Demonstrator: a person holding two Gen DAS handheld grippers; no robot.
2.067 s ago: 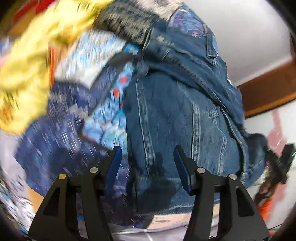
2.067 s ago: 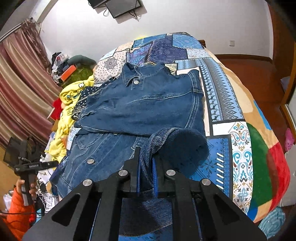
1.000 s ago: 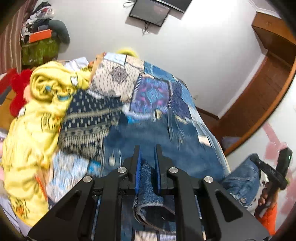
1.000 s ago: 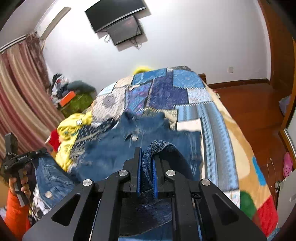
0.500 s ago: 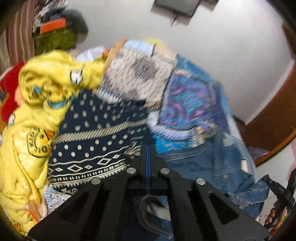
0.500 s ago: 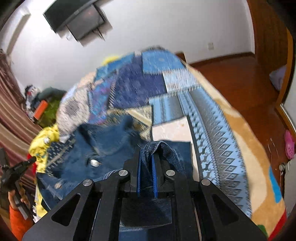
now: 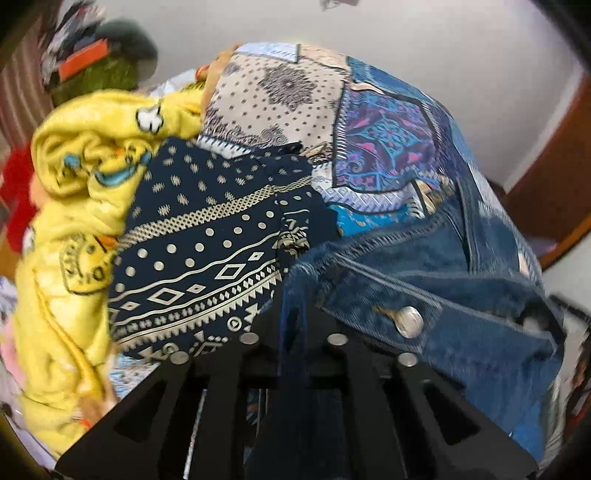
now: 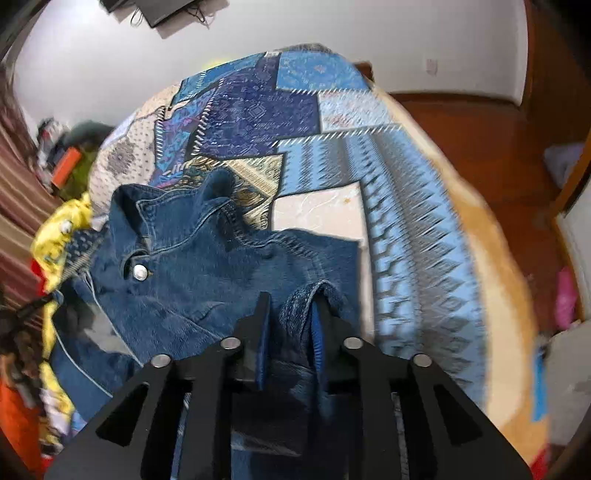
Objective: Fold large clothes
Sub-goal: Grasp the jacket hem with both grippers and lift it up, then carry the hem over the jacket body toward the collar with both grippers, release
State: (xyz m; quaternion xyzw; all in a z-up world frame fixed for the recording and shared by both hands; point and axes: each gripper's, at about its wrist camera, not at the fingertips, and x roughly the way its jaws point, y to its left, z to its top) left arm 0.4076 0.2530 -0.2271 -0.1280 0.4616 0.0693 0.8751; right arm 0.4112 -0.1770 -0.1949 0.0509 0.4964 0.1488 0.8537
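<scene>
Counted items, by kind.

Denim jackets: one (image 8: 207, 273), lying on the near left part of the bed. Metal snap buttons visible on it: one (image 8: 140, 272) in the right wrist view, below the collar; one (image 7: 408, 322) in the left wrist view, whether the same button cannot be told.

Patchwork bedspreads: one (image 8: 413, 206), covering the bed from near to far.

Yellow printed garments: one (image 7: 70, 236), bunched at the left.

Navy garments with cream geometric pattern: one (image 7: 207, 258), just right of the yellow one.

Wall-mounted screens: one (image 8: 162, 11), far, upper left, only partly in frame.

Handheld grippers: two, the left gripper (image 7: 291, 332) and the right gripper (image 8: 290, 328).
</scene>
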